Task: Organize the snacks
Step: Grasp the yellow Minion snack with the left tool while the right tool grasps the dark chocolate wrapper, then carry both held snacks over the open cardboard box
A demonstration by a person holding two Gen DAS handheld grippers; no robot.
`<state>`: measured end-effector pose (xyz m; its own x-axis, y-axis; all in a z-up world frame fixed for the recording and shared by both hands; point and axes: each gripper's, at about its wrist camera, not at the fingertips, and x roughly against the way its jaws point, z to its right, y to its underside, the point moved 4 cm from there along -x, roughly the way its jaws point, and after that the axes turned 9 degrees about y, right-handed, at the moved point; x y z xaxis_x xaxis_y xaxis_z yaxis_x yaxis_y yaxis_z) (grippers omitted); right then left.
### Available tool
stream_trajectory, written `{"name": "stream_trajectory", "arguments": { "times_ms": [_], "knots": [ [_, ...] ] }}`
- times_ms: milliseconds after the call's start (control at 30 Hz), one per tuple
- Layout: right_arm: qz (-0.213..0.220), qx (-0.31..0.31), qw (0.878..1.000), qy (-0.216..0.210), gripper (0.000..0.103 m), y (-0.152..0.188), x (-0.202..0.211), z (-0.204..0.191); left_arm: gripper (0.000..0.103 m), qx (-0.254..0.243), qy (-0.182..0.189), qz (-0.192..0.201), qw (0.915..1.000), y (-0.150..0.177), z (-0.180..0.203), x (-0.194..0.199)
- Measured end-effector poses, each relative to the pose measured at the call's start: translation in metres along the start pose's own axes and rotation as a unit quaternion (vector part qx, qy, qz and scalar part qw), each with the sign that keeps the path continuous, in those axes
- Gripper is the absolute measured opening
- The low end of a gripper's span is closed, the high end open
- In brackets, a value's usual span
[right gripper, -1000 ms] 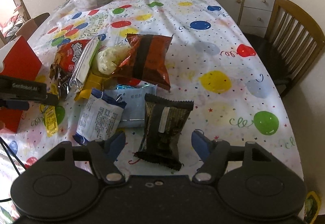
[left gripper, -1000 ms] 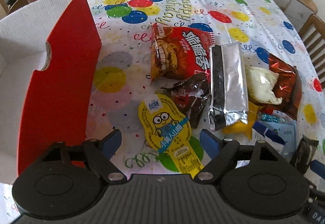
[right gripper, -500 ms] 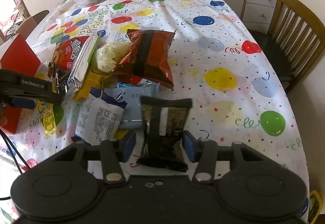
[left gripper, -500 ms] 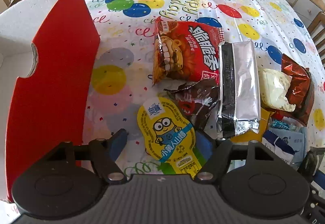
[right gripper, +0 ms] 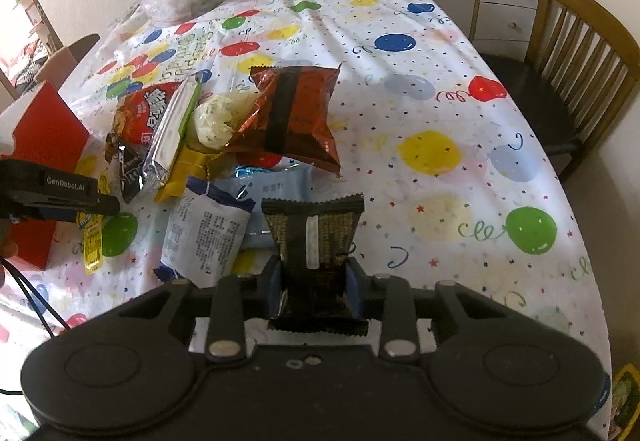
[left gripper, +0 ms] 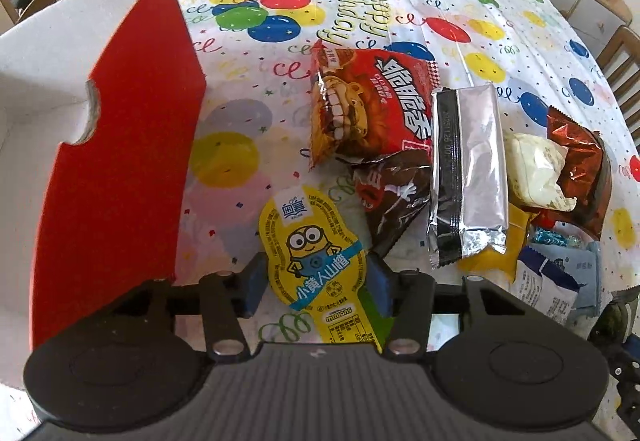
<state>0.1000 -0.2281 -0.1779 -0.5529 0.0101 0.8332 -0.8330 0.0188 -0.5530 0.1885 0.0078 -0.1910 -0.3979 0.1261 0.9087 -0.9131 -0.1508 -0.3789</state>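
Pinching from both sides, the left gripper [left gripper: 316, 283] has its blue pads closed against the yellow peanut-shaped Minions snack pack [left gripper: 316, 257], which lies flat on the balloon-print birthday tablecloth [left gripper: 360, 21]. This gripper sits low over the cloth and points forward along the table, with the open red cardboard box with a white inside [left gripper: 116, 169] standing just to its left. Beyond the yellow pack lie a dark brown wrinkled wrapper [left gripper: 392, 197], a red crisp bag printed with a grinning toothy mouth [left gripper: 368, 105] and a silver foil packet with a black seam [left gripper: 468, 177], the foil packet overlapping the red bag's right edge.

The right gripper [right gripper: 314, 283] is clamped on the black and gold crimped-end snack packet [right gripper: 316, 237], squeezing its lower half so that the sides buckle inward; the packet's upper end stands up between the fingers. It is aimed up the length of the table. To the left of it rests a white and blue printed pouch [right gripper: 208, 233], and farther on a glossy red-brown foil bag with a dark stripe [right gripper: 292, 113]. A wooden slatted chair [right gripper: 576, 73] stands at the table's right edge.
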Motion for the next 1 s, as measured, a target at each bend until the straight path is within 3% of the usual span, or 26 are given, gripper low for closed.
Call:
{"name": "stream_trajectory", "arguments": {
  "times_ms": [533,1000],
  "knots": [
    [0.038,0.011,0.999,-0.031,0.031,-0.007,0.064,-0.009,0.051,-0.016,0.043,0.042,0.9981,0.023,0.000,0.075],
    [0.071,0.072,0.991,-0.093,0.031,-0.048,0.110,-0.090,0.051,-0.037,0.064,0.082,0.9939,0.019,-0.032,0.152]
  ]
}}
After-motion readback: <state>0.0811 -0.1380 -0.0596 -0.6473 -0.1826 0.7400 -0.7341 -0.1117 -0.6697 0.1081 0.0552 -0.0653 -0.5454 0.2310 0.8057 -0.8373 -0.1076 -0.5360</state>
